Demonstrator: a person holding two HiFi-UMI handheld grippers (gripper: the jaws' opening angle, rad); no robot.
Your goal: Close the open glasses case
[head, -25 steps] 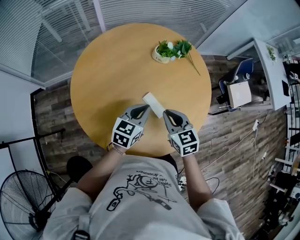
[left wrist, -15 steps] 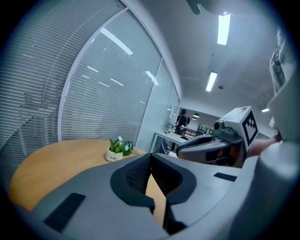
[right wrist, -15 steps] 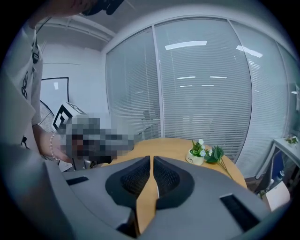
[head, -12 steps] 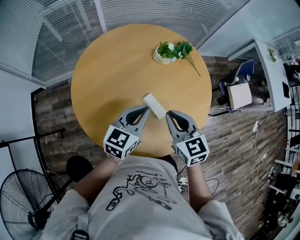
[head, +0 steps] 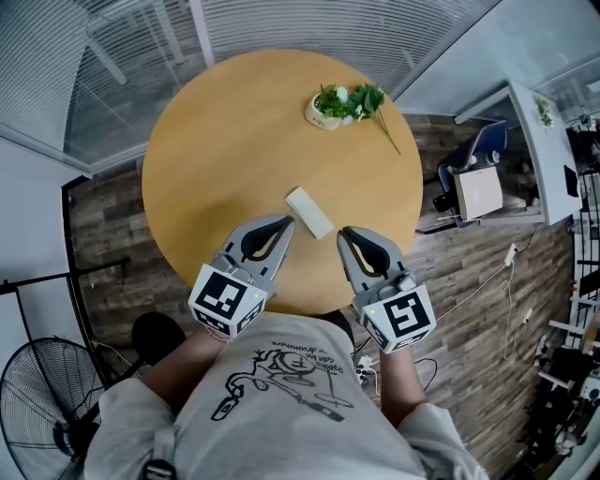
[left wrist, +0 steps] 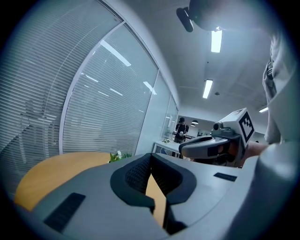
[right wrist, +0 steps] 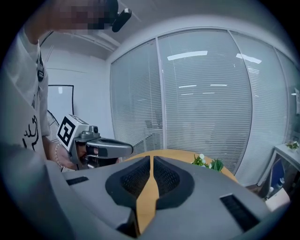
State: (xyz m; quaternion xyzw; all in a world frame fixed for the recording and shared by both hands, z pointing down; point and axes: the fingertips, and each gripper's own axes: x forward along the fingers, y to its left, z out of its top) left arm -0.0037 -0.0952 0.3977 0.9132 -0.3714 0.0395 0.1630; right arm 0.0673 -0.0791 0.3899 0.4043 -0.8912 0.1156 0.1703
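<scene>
A white glasses case lies flat on the round wooden table, its lid down. Neither gripper touches it. My left gripper is just to the case's near left, jaws together and empty. My right gripper sits to its near right, also shut and empty. In the left gripper view my own jaws meet at the tips, with the right gripper beyond them. The right gripper view shows shut jaws and the left gripper. The case is hidden in both gripper views.
A small pot of green plants with white flowers stands at the table's far right side. Glass walls with blinds run behind the table. A fan stands on the floor at lower left, a desk at right.
Both grippers have drawn back toward the person's body, away from the case. The case has not moved.
</scene>
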